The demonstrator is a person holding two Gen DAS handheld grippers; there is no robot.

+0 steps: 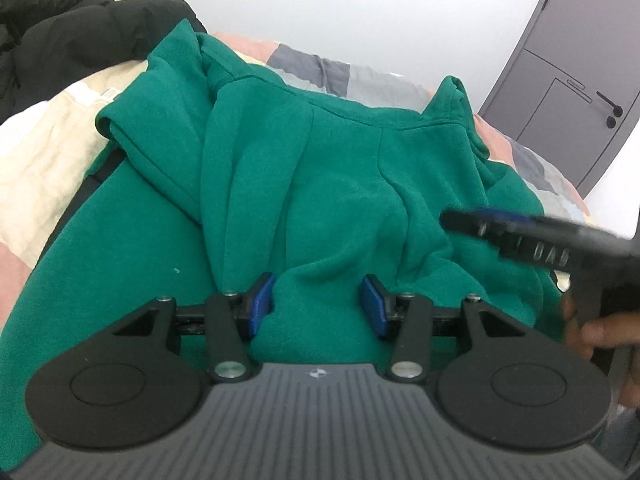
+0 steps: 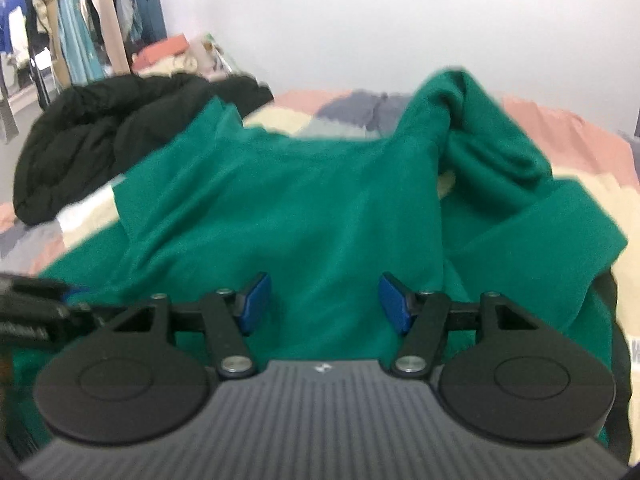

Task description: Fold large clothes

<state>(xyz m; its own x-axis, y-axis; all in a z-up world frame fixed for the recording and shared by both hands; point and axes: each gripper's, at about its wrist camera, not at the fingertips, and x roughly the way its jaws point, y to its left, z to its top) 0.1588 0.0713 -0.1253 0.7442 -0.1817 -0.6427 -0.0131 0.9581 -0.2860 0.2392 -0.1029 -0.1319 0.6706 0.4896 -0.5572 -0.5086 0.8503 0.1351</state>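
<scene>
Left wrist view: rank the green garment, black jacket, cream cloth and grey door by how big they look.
1. Green garment, by far the largest.
2. Black jacket.
3. Cream cloth and grey door look alike; fisheye distortion, cropping and overlap make their order unsure.

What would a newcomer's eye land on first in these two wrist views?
The big green garment spread rumpled across the patchwork bedspread fills both views. Both grippers hover over it with blue pads apart, left gripper and right gripper. A black puffy jacket lies heaped at the far left.
</scene>
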